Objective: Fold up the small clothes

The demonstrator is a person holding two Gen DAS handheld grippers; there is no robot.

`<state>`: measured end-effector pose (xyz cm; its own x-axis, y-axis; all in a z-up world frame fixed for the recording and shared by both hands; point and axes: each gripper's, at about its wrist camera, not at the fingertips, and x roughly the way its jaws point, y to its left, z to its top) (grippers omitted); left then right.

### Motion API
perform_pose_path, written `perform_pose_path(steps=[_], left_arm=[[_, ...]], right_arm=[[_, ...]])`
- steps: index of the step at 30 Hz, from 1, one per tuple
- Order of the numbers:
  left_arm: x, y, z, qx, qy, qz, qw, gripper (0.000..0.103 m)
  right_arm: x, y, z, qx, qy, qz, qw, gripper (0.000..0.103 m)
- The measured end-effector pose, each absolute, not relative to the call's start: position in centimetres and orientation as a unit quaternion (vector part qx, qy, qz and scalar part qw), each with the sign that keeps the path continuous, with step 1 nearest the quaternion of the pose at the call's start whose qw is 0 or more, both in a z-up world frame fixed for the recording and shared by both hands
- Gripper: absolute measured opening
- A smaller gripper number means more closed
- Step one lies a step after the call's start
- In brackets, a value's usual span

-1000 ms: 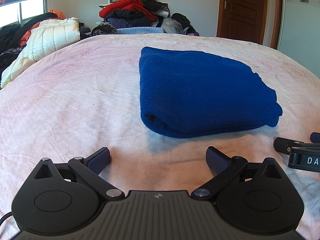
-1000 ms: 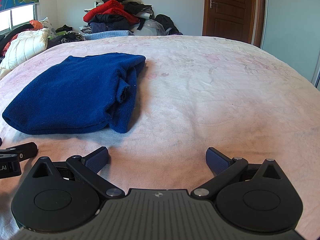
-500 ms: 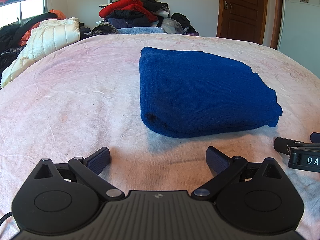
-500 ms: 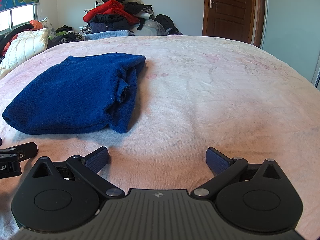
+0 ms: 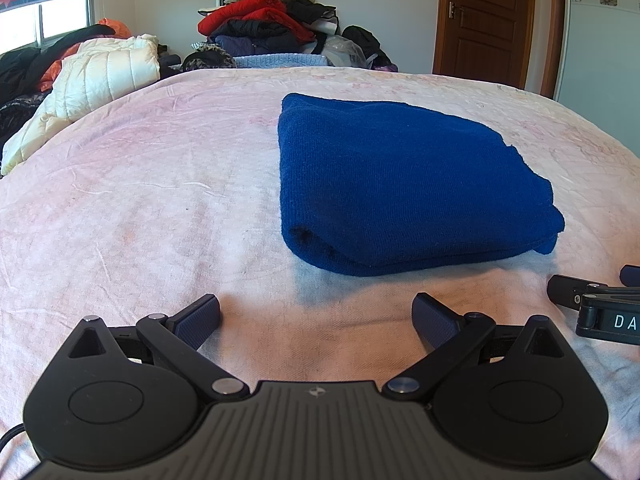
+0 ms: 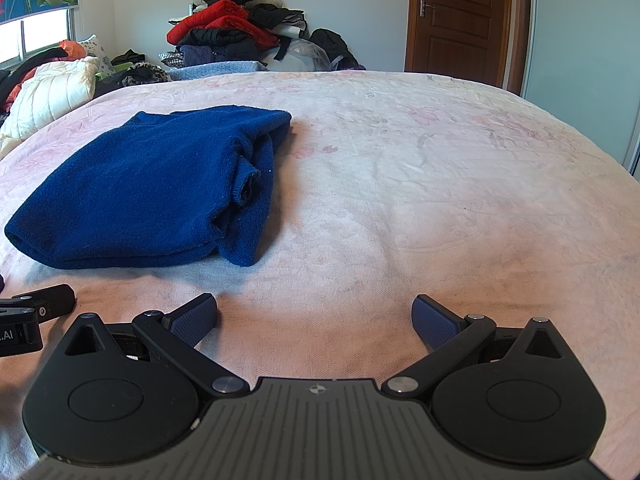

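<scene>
Folded blue garment (image 5: 404,184) lying on pink bed (image 5: 140,200), both grippers, left (image 5: 316,316) and right (image 6: 316,316), resting just short of it, jaws spread and empty; probably best finished by tucking the loose right-side cuff (image 6: 248,184) under, gently.

pink bed (image 5: 160,220) | white walls | brown door (image 5: 486,20) | daylit window (image 5: 44,20)

Folded blue garment (image 5: 404,184) on bed (image 5: 140,208)
</scene>
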<state>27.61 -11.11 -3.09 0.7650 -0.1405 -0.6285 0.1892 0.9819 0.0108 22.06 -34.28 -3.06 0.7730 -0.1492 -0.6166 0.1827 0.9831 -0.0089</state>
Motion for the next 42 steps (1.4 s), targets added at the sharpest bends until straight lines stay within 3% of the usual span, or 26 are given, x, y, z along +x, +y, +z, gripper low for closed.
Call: perform_pose_path(steps=[42], left_arm=[[27.7, -10.1, -3.2, 0.014, 0.331, -0.090, 0.939, 0.103]], right_arm=[[22.1, -34.3, -3.1, 0.026, 0.325, -0.088, 0.941, 0.103]])
